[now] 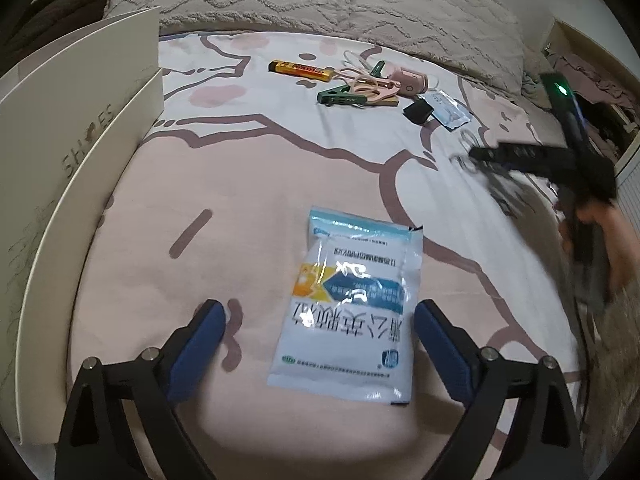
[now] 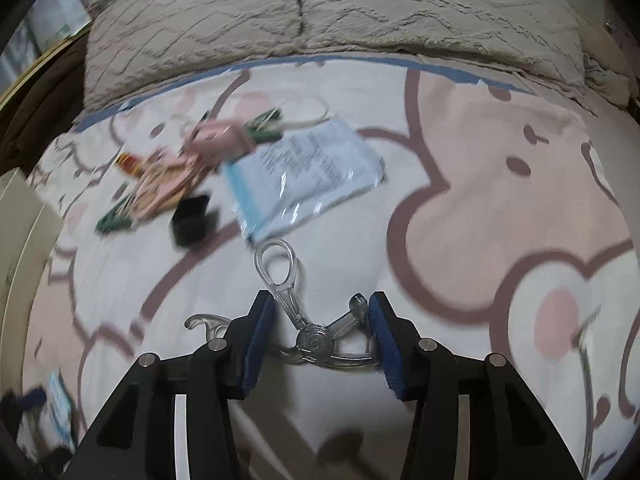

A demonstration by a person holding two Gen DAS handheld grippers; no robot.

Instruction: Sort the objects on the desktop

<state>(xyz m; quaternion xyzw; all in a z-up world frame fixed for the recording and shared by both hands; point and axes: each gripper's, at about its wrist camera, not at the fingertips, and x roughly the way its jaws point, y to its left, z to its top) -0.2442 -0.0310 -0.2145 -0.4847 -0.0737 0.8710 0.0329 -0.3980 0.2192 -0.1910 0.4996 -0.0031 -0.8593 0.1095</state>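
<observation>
My left gripper (image 1: 320, 320) is open over the bed, its blue pads on either side of a white and blue medicine sachet (image 1: 352, 308) that lies flat on the pink sheet. My right gripper (image 2: 322, 320) is shut on a clear plastic clip tool (image 2: 316, 338), which sits between its pads with one loop handle sticking forward. In the left wrist view the right gripper (image 1: 476, 156) appears blurred at the right with the clear tool in it. A pile of small objects lies at the back: a yellow bar (image 1: 301, 69), green clips (image 1: 342, 97), a pink item (image 1: 408, 80), a black block (image 1: 418, 111).
An open beige shoe box (image 1: 80, 152) stands at the left edge of the bed. A grey textured blanket (image 2: 320, 20) lies across the back. A larger blue and white packet (image 2: 304, 172) lies beside the pile. A small sachet (image 1: 450, 108) lies near the black block.
</observation>
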